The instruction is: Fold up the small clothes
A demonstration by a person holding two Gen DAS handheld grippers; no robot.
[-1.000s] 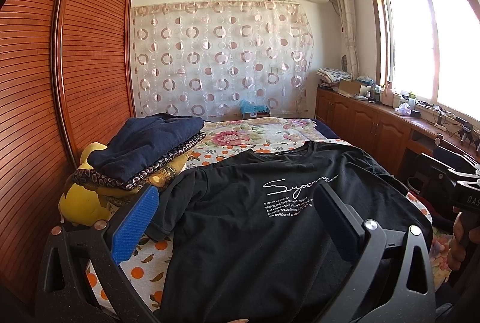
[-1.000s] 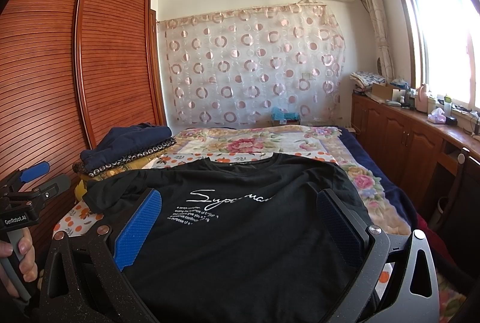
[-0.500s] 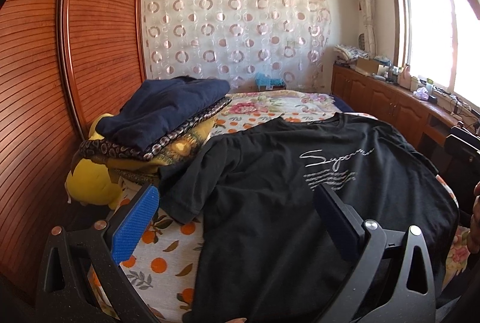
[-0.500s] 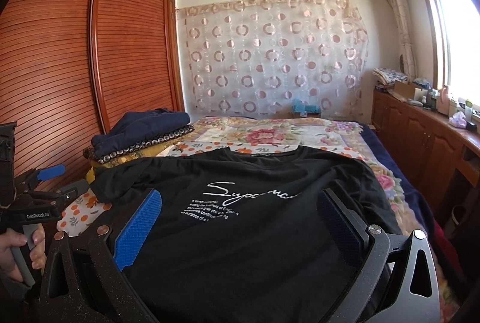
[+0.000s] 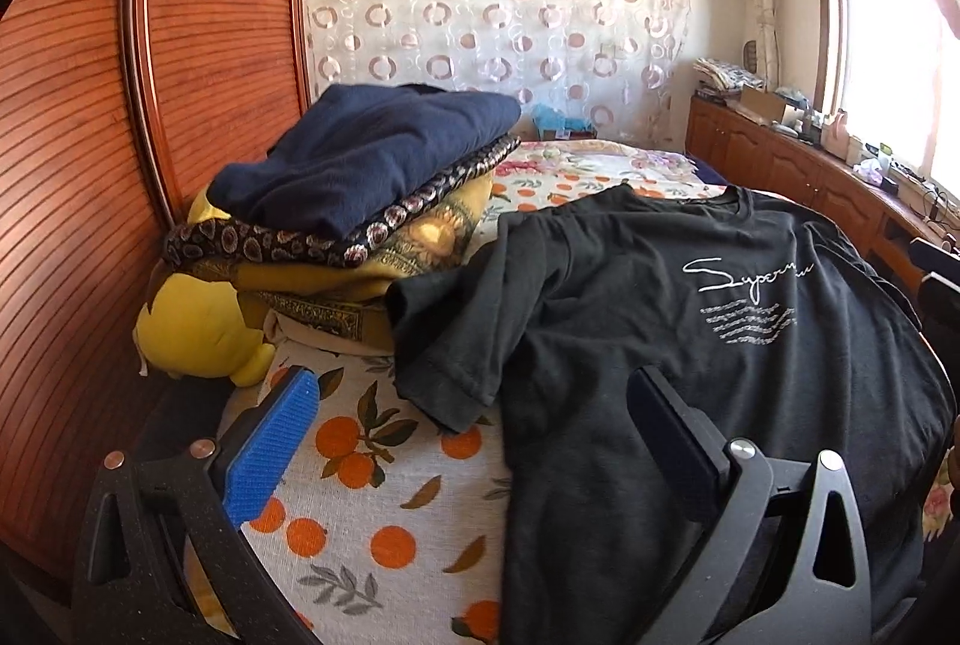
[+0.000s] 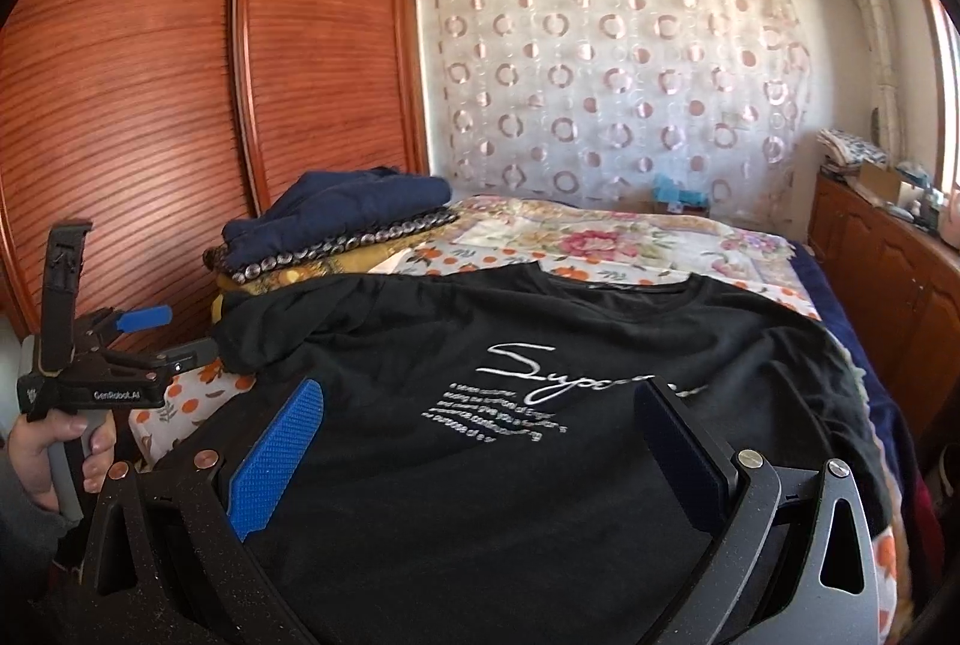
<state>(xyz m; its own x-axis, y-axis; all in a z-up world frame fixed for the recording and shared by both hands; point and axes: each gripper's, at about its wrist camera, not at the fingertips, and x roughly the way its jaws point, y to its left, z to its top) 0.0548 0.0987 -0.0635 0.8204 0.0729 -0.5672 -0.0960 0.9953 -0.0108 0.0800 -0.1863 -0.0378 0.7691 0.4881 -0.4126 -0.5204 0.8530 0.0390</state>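
Note:
A black T-shirt (image 5: 690, 321) with white script print lies spread face up on the bed; it also shows in the right wrist view (image 6: 540, 405). Its left sleeve (image 5: 456, 357) lies crumpled on the orange-print sheet. My left gripper (image 5: 474, 429) is open and empty, low over the bed's left front, just short of that sleeve. It also shows in the right wrist view (image 6: 162, 333), held in a hand. My right gripper (image 6: 480, 441) is open and empty above the shirt's lower front.
A pile of folded clothes (image 5: 360, 177) topped by a navy garment sits on a yellow plush (image 5: 198, 321) at the left, against the wooden wardrobe (image 5: 120, 105). A low cabinet (image 5: 810, 171) runs under the window on the right. The bed sheet (image 5: 372, 495) shows bare at the front left.
My left gripper has moved left and down towards the shirt's left sleeve. My right gripper has shifted a little left and lower over the shirt. Both stay open.

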